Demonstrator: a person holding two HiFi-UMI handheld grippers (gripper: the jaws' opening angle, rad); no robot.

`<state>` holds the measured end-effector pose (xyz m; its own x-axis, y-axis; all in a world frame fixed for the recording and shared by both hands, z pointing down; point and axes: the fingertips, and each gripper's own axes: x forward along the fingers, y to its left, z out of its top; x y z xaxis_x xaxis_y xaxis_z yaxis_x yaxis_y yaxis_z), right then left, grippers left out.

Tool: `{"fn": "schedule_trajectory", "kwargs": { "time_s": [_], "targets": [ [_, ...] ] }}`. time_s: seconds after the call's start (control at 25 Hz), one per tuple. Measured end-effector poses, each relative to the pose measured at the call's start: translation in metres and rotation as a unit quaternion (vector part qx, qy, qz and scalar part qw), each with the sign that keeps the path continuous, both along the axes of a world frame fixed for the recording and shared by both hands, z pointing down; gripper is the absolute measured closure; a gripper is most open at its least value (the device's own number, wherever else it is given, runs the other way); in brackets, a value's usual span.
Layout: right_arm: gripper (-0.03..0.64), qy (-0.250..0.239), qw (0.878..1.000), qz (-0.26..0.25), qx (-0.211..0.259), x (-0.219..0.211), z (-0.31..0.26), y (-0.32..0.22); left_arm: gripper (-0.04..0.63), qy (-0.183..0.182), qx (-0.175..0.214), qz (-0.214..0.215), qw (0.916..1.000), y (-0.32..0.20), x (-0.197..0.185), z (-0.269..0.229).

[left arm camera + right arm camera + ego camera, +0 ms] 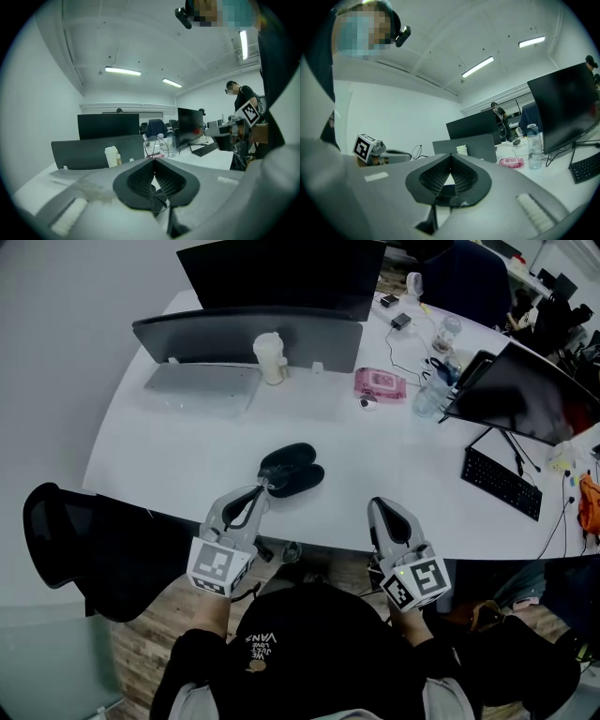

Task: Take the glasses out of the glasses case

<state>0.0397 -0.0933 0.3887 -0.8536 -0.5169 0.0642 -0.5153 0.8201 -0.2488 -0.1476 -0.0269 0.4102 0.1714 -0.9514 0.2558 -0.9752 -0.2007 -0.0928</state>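
White surface (187,456), with the black glasses case (292,470) lying open near its front edge. Left tool (263,487) is just beside the case, clamped shut on the thin wire glasses (156,146) at its tips. Right tool (377,505) sits well apart, closed on nothing.

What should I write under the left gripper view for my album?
Left tool pinching thin wire glasses over the white desk.
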Motion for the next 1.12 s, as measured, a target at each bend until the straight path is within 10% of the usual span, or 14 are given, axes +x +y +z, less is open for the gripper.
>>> {"fn": "schedule_trajectory", "kwargs": {
  "time_s": [1.12],
  "targets": [
    [0.618,0.045,0.998,-0.039,0.001,-0.025,0.018,0.019,0.587,0.025,0.008,-0.046,0.9986,0.042,-0.015,-0.001]
  ]
}}
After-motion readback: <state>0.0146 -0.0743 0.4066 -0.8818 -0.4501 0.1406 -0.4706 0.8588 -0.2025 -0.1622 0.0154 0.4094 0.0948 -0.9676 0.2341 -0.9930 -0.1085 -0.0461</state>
